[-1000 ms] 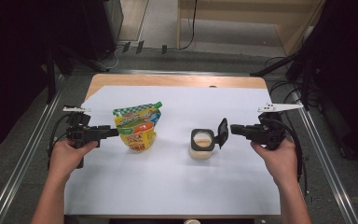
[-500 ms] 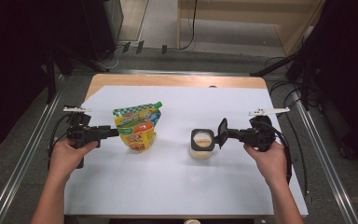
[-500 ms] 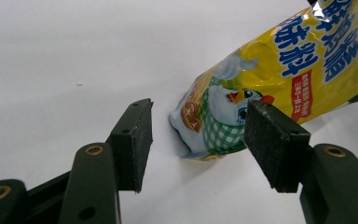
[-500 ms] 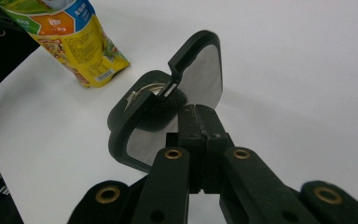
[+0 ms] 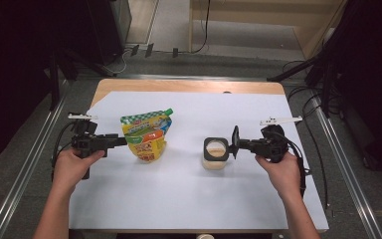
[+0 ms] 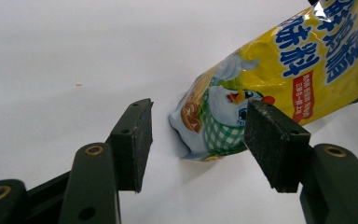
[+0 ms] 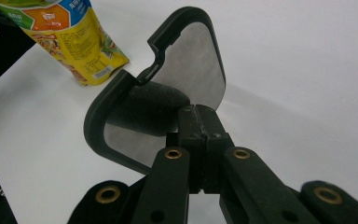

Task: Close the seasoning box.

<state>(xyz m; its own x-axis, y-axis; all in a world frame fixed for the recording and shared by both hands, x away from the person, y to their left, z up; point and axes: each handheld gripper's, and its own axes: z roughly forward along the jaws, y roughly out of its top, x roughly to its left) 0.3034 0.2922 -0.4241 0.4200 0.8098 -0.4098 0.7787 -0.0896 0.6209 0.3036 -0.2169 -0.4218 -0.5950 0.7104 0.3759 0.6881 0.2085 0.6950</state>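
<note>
lid (image 7: 168, 100) of the small black-rimmed jar (image 5: 215, 152) pinched upright in the right hand-held gripper (image 5: 236, 143), just beside the jar.
jar sits open right of centre on the white surface (image 5: 189, 199), pale contents inside; yellow spouted pouch (image 5: 146, 135) lies well apart to its left, one corner between the left hand-held gripper's (image 5: 123, 141) spread pads, neither visibly pressing; cables run along the surface edges.

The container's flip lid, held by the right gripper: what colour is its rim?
Black rim around a silvery inner face, clearest in the right gripper view.
</note>
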